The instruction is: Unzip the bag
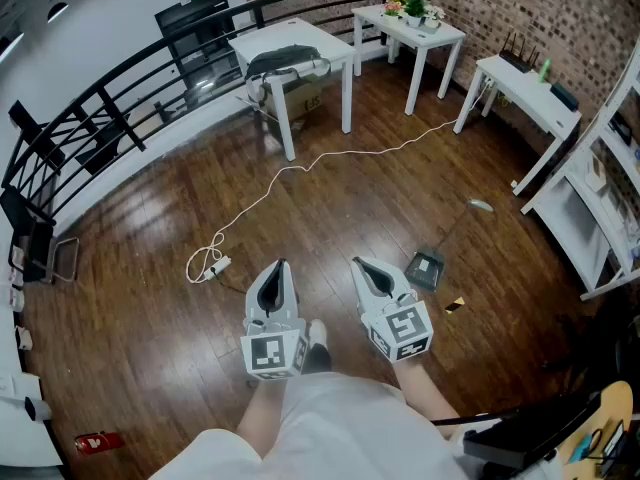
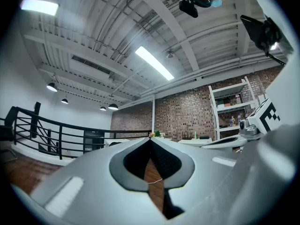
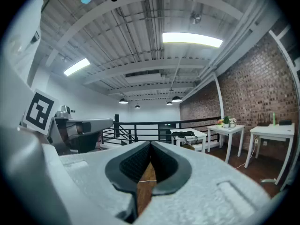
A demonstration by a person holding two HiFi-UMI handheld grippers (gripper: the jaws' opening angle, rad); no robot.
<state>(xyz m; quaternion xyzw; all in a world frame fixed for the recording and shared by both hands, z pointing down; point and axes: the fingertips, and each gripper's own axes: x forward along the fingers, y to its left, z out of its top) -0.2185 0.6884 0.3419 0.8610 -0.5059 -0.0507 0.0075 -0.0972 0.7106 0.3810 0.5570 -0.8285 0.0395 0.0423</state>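
Observation:
A dark bag [image 1: 285,63] lies on a white table [image 1: 330,43] at the far side of the room; the right gripper view shows the bag [image 3: 183,135] small and distant. My left gripper [image 1: 279,265] and right gripper [image 1: 358,262] are held side by side close to the person's body, far from the bag. Both point forward over the wooden floor. Each is shut with its tips touching and nothing held. The left gripper [image 2: 151,139] and right gripper [image 3: 150,144] fill the lower part of their own views.
A white cable [image 1: 300,168] runs across the floor to a power strip [image 1: 212,266]. A dustpan [image 1: 425,268] lies just right of my right gripper. More white tables [image 1: 410,23] [image 1: 530,88] and a shelf unit [image 1: 600,198] line the right; a black railing [image 1: 120,98] curves along the left.

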